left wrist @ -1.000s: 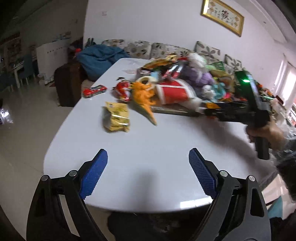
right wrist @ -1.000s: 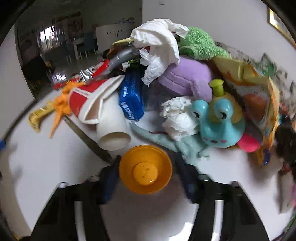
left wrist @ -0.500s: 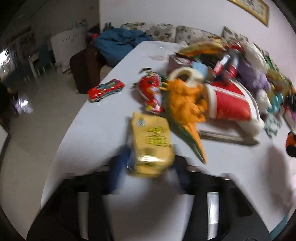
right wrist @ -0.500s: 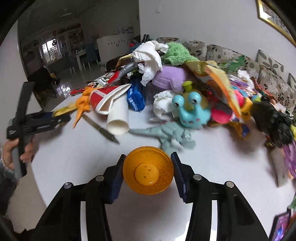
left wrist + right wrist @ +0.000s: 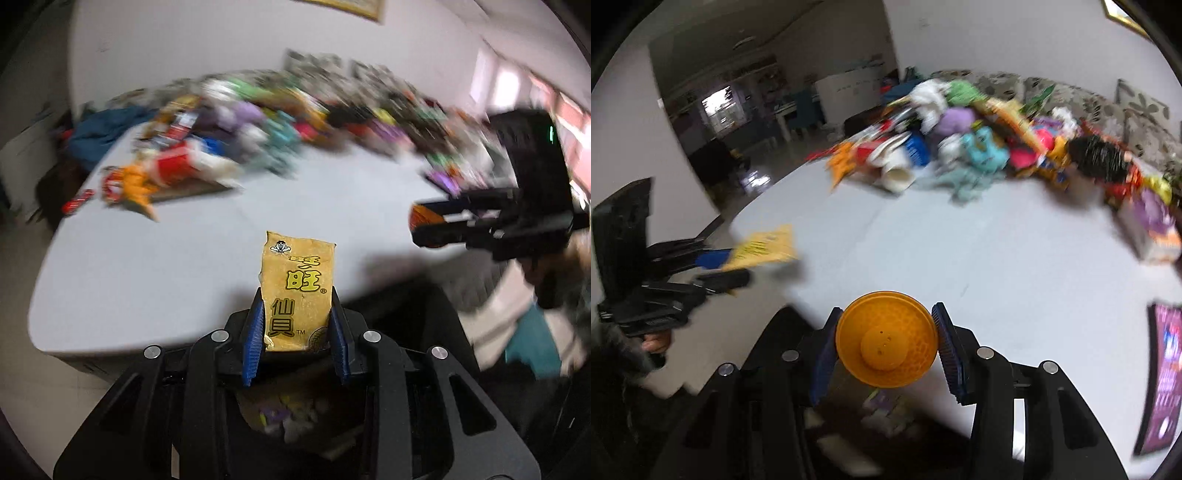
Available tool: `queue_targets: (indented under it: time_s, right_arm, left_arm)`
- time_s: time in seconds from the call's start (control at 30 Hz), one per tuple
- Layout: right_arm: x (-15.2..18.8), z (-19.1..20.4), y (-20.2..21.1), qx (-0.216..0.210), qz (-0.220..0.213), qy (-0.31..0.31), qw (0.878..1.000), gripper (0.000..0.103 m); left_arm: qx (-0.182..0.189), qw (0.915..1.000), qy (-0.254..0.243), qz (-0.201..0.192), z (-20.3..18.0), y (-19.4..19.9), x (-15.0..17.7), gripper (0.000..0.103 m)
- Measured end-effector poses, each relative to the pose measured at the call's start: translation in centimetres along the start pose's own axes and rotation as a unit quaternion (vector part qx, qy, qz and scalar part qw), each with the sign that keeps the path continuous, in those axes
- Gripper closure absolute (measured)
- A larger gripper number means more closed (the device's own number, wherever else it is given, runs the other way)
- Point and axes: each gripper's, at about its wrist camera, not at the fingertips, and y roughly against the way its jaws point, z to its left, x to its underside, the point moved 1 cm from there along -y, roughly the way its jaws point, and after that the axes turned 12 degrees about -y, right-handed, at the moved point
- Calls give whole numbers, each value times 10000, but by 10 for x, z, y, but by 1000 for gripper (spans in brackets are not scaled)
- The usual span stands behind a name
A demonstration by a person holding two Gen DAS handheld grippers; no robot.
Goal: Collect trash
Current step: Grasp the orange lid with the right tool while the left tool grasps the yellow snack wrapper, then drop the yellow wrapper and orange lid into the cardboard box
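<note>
At the lower centre of the left wrist view, the left gripper (image 5: 297, 332) pinches a crinkled yellow foil snack wrapper (image 5: 297, 291) by its lower end, above the near edge of the white table (image 5: 147, 266). It looks light, limp and slippery, so a grip low across its width seems wise. The right gripper (image 5: 886, 341) clamps a stiff round orange plastic lid (image 5: 886, 339) by its rim at the lower centre of its own view.

Home living room, patterned sofa (image 5: 1126, 107), framed picture (image 5: 343, 7)
</note>
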Motion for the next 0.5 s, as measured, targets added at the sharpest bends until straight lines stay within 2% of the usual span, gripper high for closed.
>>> queue_targets:
  time_s: [0.07,0.17,0.2,0.23,0.27,0.33,0.4,0.47,0.5]
  right_arm:
    - [24,5,-2,-74,298,36,9995,54]
    - [63,4,-29,-188,899,-16,9958,54]
    - [71,1,-39,-187,1038,-59,9944,49]
    - [80,-3,-54,-173,1199,-105,9926,44]
    - [83,-6,-62,-134,1259,-120,9919,33]
    - [88,-13,-76,-26,1384,-183,9902,34]
    - [79,-10,-69,-177,1255,-153,9918,36]
    - [56,-4,-50,-270,821,74,9962,35]
    - [44,-3,-44,-238,631,131,9976,35]
  left_arm:
    - [130,9990,-331,258,-24,-10,14,70]
    - [290,9940,-631,846,-41,-43,38,49]
    - [361,9920,-684,996,-43,-54,46,38]
    - [471,9890,-734,1196,-46,-68,56,33]
    - [514,9864,-730,1378,-47,-79,64,33]
    - [639,9826,-590,1643,-44,-96,79,33]
    - [651,9817,-383,1746,-35,-98,84,33]
    - [662,9846,-275,1597,-26,-87,81,33]
    - [651,9864,-250,1490,-23,-81,78,29]
